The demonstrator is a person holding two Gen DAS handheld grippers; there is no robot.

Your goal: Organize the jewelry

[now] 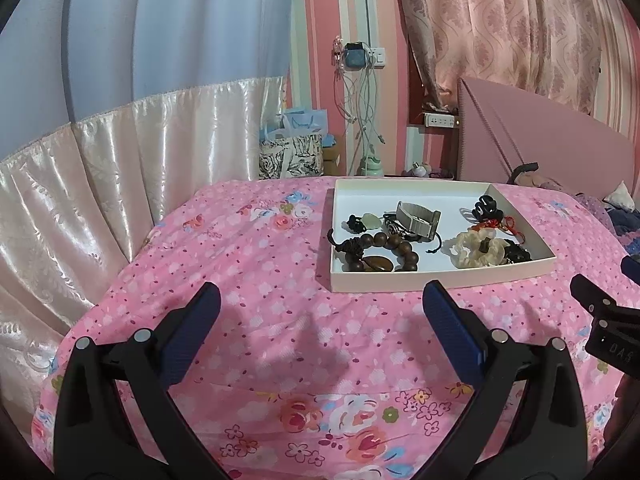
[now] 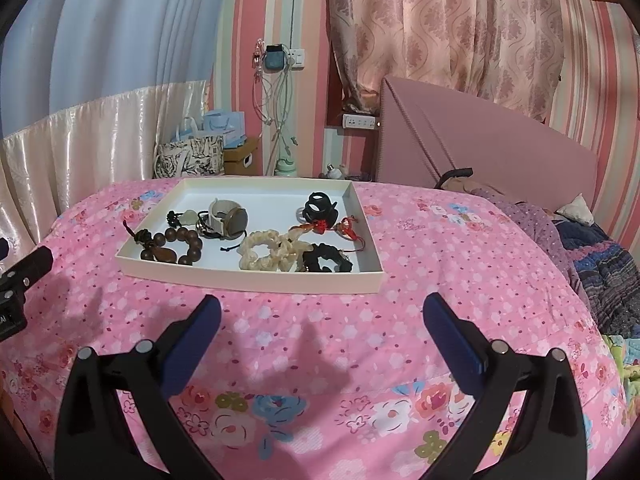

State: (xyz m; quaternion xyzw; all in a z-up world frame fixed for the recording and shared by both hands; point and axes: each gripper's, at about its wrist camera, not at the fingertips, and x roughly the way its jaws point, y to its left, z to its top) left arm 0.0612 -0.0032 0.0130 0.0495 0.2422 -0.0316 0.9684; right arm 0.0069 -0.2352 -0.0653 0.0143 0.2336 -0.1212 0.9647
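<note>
Your white tray sits toward the far edge of the pink floral bedspread, holding the wooden bead bracelet at its near-left corner, a watch mid-tray, and a cream scrunchie (black scrunchie touching it). Your left gripper and right gripper hover short of the tray's near edge, fingers spread wide, empty.

the right claw body bears upside-down letters "das".
</note>
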